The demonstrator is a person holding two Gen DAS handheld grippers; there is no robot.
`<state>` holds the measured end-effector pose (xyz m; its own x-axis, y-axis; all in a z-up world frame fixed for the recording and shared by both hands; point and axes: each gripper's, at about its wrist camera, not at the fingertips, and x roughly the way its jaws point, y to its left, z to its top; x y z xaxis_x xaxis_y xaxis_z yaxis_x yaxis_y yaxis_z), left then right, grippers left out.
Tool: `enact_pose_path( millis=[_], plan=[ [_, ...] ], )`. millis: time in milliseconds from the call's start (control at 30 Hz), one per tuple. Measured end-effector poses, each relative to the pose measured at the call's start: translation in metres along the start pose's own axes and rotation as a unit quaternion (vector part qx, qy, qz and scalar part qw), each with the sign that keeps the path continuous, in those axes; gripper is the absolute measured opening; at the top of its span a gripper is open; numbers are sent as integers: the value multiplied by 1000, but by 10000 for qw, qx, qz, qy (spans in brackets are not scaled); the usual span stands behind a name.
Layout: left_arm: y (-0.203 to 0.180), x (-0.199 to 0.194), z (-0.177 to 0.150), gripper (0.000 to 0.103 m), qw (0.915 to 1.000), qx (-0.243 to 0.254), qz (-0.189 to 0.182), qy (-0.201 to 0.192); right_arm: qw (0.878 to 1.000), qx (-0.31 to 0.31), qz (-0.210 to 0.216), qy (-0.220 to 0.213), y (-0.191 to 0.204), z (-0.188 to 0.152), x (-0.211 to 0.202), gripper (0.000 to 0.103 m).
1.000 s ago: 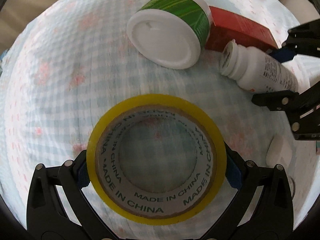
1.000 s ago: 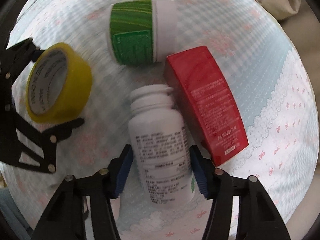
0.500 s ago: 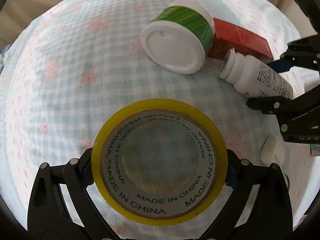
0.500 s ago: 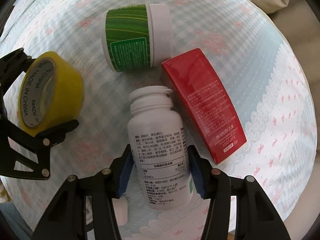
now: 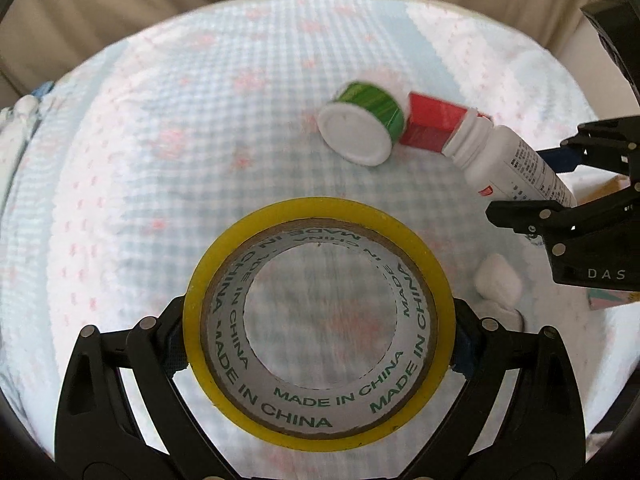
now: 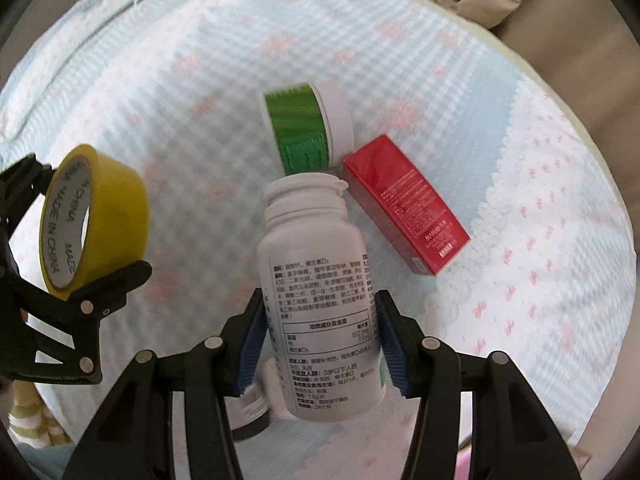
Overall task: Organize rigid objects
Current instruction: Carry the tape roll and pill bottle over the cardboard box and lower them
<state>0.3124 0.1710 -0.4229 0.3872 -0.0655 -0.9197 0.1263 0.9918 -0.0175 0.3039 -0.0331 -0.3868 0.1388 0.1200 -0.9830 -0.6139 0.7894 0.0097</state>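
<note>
A yellow tape roll (image 5: 320,206) with a cardboard core fills the bottom of the left wrist view. My left gripper (image 5: 320,338) is shut on it, pads pressing both sides, and it hangs above the cloth. My right gripper (image 6: 322,344) is shut on a white pill bottle (image 6: 316,248) with a printed label, neck pointing away, also lifted. On the cloth below lie a green-and-white jar (image 6: 308,132) on its side and a red box (image 6: 404,208) beside it. The left wrist view also shows the bottle (image 5: 504,160), jar (image 5: 362,132) and box (image 5: 432,124) at right.
A pale blue checked cloth (image 5: 160,140) with pink marks covers the surface. A small white object (image 5: 498,284) lies on it under the right gripper. A coloured carton corner (image 5: 612,298) shows at the right edge. Beige upholstery (image 5: 120,0) lies beyond the cloth's far edge.
Both grippers have risen, one with the tape roll, the other with the bottle, which has left the cloth. The jar and red box now look smaller and farther below.
</note>
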Motion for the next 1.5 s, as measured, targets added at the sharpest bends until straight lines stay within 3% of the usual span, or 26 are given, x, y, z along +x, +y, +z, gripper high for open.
enact_pose_path(
  millis=[267,433,800,1200,1500],
  plan=[
    [-1,-117,-1,96,9992,-318,-47,-248,9976,530,97,-429,6,-36,-118,49],
    [-16,-178,3,96,9982,-235,-90,-552,9941,788,146,-735,8,-62,-173,49],
    [-118,-259,11,96,9946,-11,-196,-1019,9827,1236,181,-1366,-55,-137,-264,48],
    [-296,-262,26,96,9939,201,-471,-980,9734,1501,266,-1713,-181,-243,-299,47],
    [-400,-215,44,96,9954,383,-596,-643,9750,1720,81,-1403,-276,-298,-282,47]
  ],
)
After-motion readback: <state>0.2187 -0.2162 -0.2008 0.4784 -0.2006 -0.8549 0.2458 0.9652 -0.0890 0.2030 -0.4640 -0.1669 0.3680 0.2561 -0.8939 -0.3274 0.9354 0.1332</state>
